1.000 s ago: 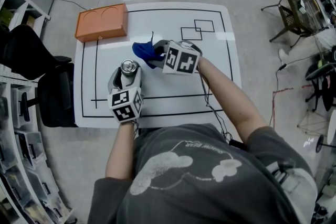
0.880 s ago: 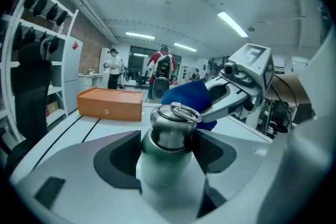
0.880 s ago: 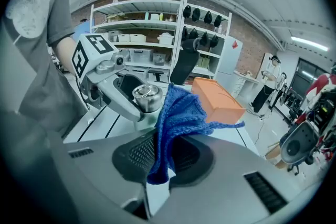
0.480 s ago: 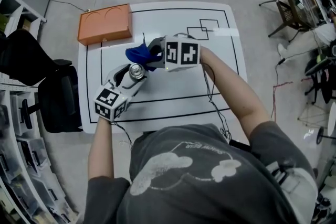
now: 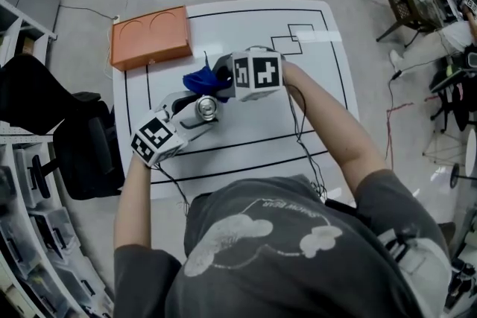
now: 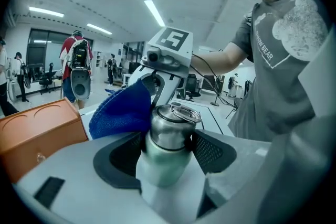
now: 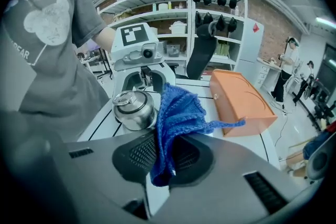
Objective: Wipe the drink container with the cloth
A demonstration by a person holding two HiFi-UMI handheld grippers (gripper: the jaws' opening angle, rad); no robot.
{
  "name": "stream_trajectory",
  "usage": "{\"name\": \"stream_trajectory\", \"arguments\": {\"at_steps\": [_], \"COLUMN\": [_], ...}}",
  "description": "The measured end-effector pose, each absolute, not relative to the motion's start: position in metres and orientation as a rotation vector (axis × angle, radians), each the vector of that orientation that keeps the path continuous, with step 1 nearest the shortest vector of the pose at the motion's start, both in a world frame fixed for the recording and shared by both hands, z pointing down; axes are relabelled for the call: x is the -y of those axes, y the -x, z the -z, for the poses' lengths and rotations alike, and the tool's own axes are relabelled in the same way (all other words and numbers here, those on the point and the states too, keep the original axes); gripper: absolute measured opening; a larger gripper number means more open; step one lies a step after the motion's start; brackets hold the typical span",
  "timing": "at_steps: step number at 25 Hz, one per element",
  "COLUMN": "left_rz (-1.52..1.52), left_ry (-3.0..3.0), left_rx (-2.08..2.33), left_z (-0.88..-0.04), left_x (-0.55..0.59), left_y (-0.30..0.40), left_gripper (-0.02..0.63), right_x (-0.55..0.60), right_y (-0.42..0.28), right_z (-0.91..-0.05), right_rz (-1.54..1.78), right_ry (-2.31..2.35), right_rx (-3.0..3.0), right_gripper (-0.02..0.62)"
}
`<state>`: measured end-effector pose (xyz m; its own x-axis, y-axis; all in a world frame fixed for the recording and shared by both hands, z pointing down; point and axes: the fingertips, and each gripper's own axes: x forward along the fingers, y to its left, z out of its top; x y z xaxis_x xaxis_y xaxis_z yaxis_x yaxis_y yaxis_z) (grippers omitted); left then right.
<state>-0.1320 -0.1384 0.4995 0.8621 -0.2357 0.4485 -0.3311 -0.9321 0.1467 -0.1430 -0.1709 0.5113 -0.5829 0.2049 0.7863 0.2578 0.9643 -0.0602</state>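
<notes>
A small metal drink container [image 5: 207,109] with a lidded top is clamped by its body in my left gripper [image 5: 192,115] and leans over above the white table. In the left gripper view the container [image 6: 169,134] fills the gap between the jaws. My right gripper [image 5: 218,78] is shut on a blue knitted cloth [image 5: 201,80], which lies against the container's far side. The right gripper view shows the cloth [image 7: 178,113] pinched between the pads, bunched up beside the container [image 7: 134,108].
An orange box [image 5: 149,36] lies at the table's far left corner, behind the cloth. The white table top [image 5: 298,108] carries black lines. A black chair [image 5: 67,130] stands to the left, and shelving runs along the room's left edge.
The left gripper has rolled, tipping the container from upright to leaning right. The right gripper has brought the cloth left, up against the container.
</notes>
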Motion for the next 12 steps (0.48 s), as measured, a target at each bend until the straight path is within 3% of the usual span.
{"name": "stream_trajectory", "arguments": {"at_steps": [12], "left_rz": [-0.607], "left_ry": [-2.843], "left_rx": [0.534], "left_z": [-0.497], "left_x": [0.139], "left_y": [0.133], "left_gripper": [0.299], "right_x": [0.18], "right_y": [0.138], "right_z": [-0.564], "right_rz": [0.058], "right_ry": [0.311], "right_rx": [2.097], "right_gripper": [0.041]}}
